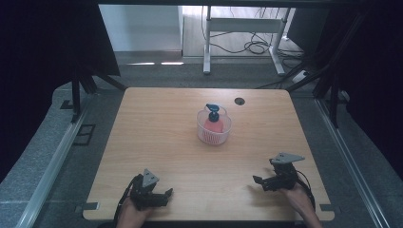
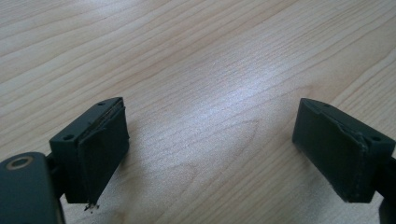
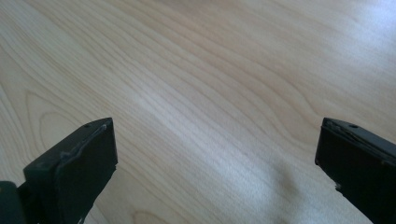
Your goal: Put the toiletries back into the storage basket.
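The left gripper (image 1: 167, 194) sits low at the near left edge of the wooden table (image 1: 157, 137), its jaws spread wide with only bare wood grain between them in the left gripper view. The right gripper (image 1: 257, 180) rests at the near right, held in the person's right hand (image 1: 299, 197), jaws equally wide and empty.

Both are well apart from the work: a pump bottle (image 1: 213, 121) with a pinkish-red body and a blue pump head, standing upright inside a small white slotted basket (image 1: 214, 135) near the middle of the far half of the table. A dark grommet hole (image 1: 239, 101) lies just beyond it.

The likely trouble lies in the reach. The basket looks light and sits loose on smooth wood, so a jaw nudging its rim would probably slide or tip it, bottle and all. The pump head is narrow and rounded; a grip taken there alone could slip or press the pump. Lifting the bottle without the other gripper steadying the basket may drag the basket up with it. The basket wall also hides the bottle's lower body, leaving little room for the jaws.
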The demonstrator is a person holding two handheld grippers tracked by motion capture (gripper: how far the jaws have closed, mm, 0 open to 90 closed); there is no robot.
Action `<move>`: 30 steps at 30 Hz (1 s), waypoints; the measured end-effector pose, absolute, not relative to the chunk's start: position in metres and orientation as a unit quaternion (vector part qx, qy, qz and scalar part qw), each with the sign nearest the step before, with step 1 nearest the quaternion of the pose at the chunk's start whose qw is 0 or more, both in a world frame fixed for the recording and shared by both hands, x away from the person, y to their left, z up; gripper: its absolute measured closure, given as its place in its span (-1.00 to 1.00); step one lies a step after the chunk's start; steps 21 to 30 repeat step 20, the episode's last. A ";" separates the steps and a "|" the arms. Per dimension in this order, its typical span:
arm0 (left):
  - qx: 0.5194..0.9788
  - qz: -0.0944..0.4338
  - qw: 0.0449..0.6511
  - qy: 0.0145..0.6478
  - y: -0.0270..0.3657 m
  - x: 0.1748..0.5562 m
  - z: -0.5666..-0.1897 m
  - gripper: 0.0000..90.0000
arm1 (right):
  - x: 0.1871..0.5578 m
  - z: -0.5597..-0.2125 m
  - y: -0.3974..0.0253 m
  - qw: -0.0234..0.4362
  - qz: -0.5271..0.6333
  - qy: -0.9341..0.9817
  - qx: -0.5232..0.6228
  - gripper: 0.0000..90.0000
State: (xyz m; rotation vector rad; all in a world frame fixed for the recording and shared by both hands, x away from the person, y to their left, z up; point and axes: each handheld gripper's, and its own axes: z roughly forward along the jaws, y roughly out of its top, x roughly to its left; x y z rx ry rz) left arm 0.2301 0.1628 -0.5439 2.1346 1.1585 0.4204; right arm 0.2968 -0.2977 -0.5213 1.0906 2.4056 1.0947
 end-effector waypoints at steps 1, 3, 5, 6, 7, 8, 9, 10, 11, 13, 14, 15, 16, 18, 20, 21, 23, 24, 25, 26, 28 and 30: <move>0.817 0.161 0.332 0.443 0.163 0.230 -0.544 -0.77 | 0.296 -0.523 -0.298 0.142 0.376 0.835 0.377 -1.00; 0.817 0.161 0.332 0.443 0.163 0.230 -0.544 -0.77 | 0.295 -0.526 -0.299 0.142 0.371 0.836 0.378 -1.00; 0.817 0.161 0.332 0.443 0.163 0.230 -0.544 -0.77 | 0.293 -0.529 -0.299 0.142 0.367 0.838 0.378 -1.00; 0.817 0.161 0.332 0.443 0.163 0.230 -0.544 -0.77 | 0.293 -0.531 -0.299 0.140 0.366 0.838 0.380 -1.00; 0.817 0.161 0.332 0.444 0.163 0.230 -0.544 -0.77 | 0.292 -0.532 -0.300 0.138 0.365 0.839 0.379 -1.00; 0.817 0.161 0.332 0.444 0.163 0.230 -0.544 -0.77 | 0.292 -0.534 -0.300 0.137 0.365 0.839 0.380 -1.00; 0.817 0.161 0.332 0.444 0.163 0.230 -0.544 -0.77 | 0.291 -0.536 -0.300 0.135 0.363 0.839 0.381 -1.00; 0.817 0.161 0.332 0.444 0.163 0.230 -0.544 -0.77 | 0.290 -0.537 -0.300 0.134 0.362 0.840 0.382 -1.00; 0.817 0.161 0.332 0.443 0.163 0.230 -0.544 -0.77 | 0.290 -0.540 -0.300 0.133 0.358 0.841 0.382 -1.00; 0.817 0.161 0.332 0.444 0.163 0.230 -0.544 -0.77 | 0.289 -0.542 -0.299 0.143 0.355 0.844 0.377 -1.00; 0.817 0.161 0.332 0.444 0.163 0.230 -0.544 -0.77 | 0.288 -0.542 -0.299 0.146 0.352 0.845 0.375 -1.00; 0.817 0.161 0.332 0.444 0.163 0.230 -0.544 -0.77 | 0.287 -0.543 -0.297 0.152 0.346 0.848 0.372 -1.00; 0.817 0.161 0.332 0.443 0.163 0.230 -0.544 -0.77 | 0.287 -0.543 -0.297 0.152 0.346 0.848 0.372 -1.00; 0.817 0.161 0.332 0.443 0.163 0.230 -0.544 -0.77 | 0.286 -0.543 -0.297 0.152 0.346 0.848 0.371 -1.00; 0.817 0.161 0.332 0.443 0.162 0.230 -0.544 -0.77 | 0.286 -0.543 -0.297 0.152 0.346 0.848 0.371 -1.00; 0.817 0.161 0.332 0.443 0.162 0.230 -0.544 -0.77 | 0.286 -0.543 -0.297 0.152 0.346 0.848 0.371 -1.00; 0.817 0.161 0.332 0.443 0.162 0.230 -0.544 -0.77 | 0.286 -0.543 -0.297 0.152 0.346 0.848 0.371 -1.00; 0.817 0.161 0.332 0.443 0.162 0.230 -0.544 -0.77 | 0.286 -0.543 -0.297 0.152 0.346 0.848 0.371 -1.00; 0.817 0.161 0.332 0.443 0.162 0.230 -0.544 -0.77 | 0.286 -0.543 -0.297 0.152 0.346 0.848 0.371 -1.00; 0.817 0.161 0.332 0.443 0.162 0.230 -0.544 -0.77 | 0.286 -0.543 -0.297 0.152 0.346 0.848 0.371 -1.00; 0.817 0.161 0.332 0.443 0.162 0.230 -0.544 -0.77 | 0.286 -0.543 -0.297 0.152 0.346 0.848 0.371 -1.00; 0.817 0.161 0.332 0.443 0.162 0.230 -0.544 -0.77 | 0.286 -0.543 -0.297 0.152 0.346 0.848 0.371 -1.00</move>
